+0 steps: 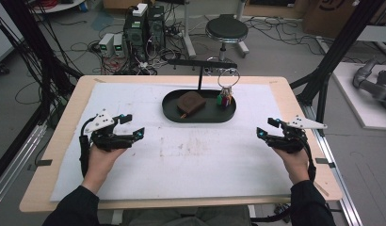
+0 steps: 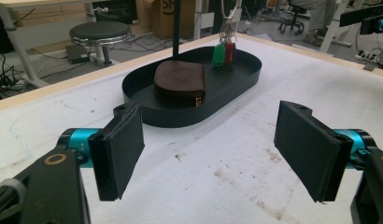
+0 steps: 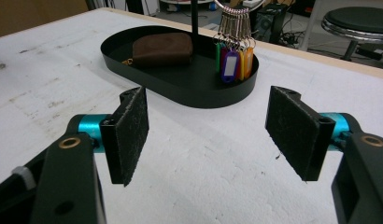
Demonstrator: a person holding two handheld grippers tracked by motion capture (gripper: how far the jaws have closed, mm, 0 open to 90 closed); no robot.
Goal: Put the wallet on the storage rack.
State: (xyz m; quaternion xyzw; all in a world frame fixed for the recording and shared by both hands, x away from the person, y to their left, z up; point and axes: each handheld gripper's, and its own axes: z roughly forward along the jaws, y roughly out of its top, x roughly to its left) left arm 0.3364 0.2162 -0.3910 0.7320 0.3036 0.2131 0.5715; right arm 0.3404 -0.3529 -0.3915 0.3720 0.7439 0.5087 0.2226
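A black oval tray [image 1: 199,120] [image 2: 180,122] [image 3: 203,100] sits at the far middle of the white-covered table. A brown zip pouch [image 1: 190,103] [image 2: 179,84] [image 3: 161,48] lies in its left half. A bunch of coloured key tags [image 1: 225,100] [image 2: 224,52] [image 3: 234,63] hangs on a ring from a black stand [image 1: 200,77] that rises out of the tray. My left gripper [image 1: 134,125] [image 2: 208,154] is held low at the left of the table, open, with nothing between its pads. At the right, my right gripper [image 1: 266,127] [image 3: 208,140] is also open and holds nothing. Both point toward the tray from a distance.
A white mat [image 1: 191,160] covers most of the wooden table [image 1: 68,117], with stains near its middle. Beyond the far edge stand a round stool [image 1: 226,29], computer cases [image 1: 144,28] and tangled cables on the floor. Black frame posts [image 1: 332,56] rise at the right.
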